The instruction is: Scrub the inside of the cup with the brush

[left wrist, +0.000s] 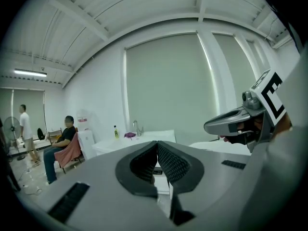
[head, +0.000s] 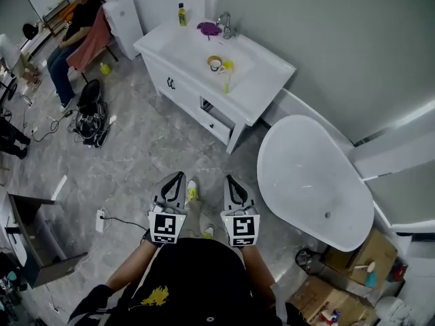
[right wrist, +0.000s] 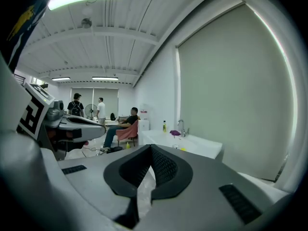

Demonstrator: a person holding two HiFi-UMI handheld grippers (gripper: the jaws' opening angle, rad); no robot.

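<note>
Bathroom bench [head: 270, 65] at 12 o'clock holds cup [head: 215, 63] and brush [head: 227, 67] untouched, left gripper [head: 177, 176] and right gripper [head: 230, 180] closed empty, scrubbing not started.

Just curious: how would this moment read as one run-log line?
stage: scrubbing not begun | left gripper: shut, empty | right gripper: shut, empty | cup, brush: on vanity, untouched

Grey marble floor [head: 156, 148] is lying open toward the white vanity cabinet [head: 183, 90] at 12 o'clock, a chrome faucet [head: 224, 24] standing behind its cream round cup [head: 215, 63]. A white oval bathtub [head: 306, 175] is crowding 2 o'clock, a black bag [head: 92, 111] 10 o'clock.
</note>
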